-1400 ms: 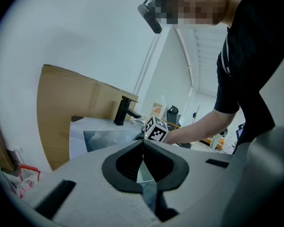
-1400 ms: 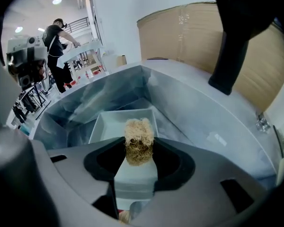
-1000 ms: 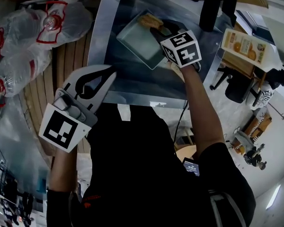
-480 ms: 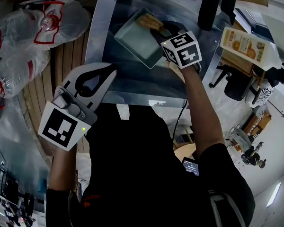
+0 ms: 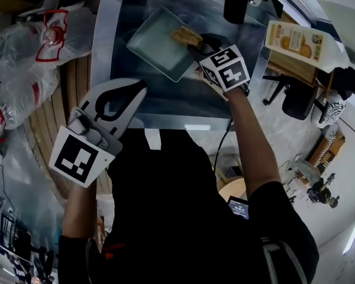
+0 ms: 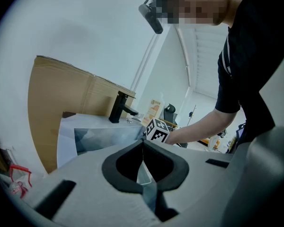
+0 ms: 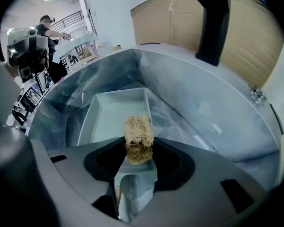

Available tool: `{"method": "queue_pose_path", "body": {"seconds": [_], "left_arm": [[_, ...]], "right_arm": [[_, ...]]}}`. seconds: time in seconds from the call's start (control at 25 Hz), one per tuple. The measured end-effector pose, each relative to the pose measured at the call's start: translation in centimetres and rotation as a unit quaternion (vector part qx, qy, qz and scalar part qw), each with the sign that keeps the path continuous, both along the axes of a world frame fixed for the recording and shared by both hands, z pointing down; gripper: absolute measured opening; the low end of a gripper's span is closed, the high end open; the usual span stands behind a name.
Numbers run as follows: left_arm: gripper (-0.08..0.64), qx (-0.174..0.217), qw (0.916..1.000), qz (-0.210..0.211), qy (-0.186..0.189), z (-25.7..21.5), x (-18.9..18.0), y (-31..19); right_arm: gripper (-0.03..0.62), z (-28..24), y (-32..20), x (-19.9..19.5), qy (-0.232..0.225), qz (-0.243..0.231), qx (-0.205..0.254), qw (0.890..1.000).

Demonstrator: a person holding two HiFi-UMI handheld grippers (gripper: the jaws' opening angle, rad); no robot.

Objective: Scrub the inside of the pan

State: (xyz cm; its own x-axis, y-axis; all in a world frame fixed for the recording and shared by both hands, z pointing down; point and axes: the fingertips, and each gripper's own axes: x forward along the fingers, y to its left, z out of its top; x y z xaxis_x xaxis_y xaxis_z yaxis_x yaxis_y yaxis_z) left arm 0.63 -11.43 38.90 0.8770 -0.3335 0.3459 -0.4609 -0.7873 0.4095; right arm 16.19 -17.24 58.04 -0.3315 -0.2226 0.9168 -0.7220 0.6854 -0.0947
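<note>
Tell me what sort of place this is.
Likely a mock kitchen station in an office or lab: a steel sink with a black faucet, cardboard panels behind it, and an office chair nearby.

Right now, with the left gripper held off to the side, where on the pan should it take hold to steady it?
Probably the thin raised rim of the pan on its near-left long side, approached from the left: the right gripper and scrubber occupy the far-right end. The left gripper's shut jaws must open first.
</note>
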Motion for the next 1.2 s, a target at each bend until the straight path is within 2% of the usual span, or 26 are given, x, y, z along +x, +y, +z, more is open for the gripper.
{"method": "queue_pose_path", "body": {"seconds": [0.32, 0.68, 0.92, 1.2], "left_arm": [[0.02, 0.009, 0.9998, 0.014, -0.008, -0.8, 2.4, 1.0], [0.02, 0.015, 0.9997, 0.014, -0.013, -1.7, 3.2, 2.0], [0.02, 0.034, 0.9991, 0.016, -0.02, -3.6, 3.0, 2.2], [0.02, 0.077, 0.9964, 0.02, -0.028, -7.8, 2.9, 2.8]], "right_arm": [[0.183, -0.1, 1.9, 2.3, -0.001, 0.002, -0.006, 1.0], [0.181, -0.8, 2.2, 2.3, -0.006, -0.002, 0.004, 1.0], [0.181, -4.0, 2.0, 1.9, -0.047, 0.019, 0.034, 0.998], [0.181, -10.8, 2.3, 1.9, -0.101, 0.048, 0.097, 0.989]]}}
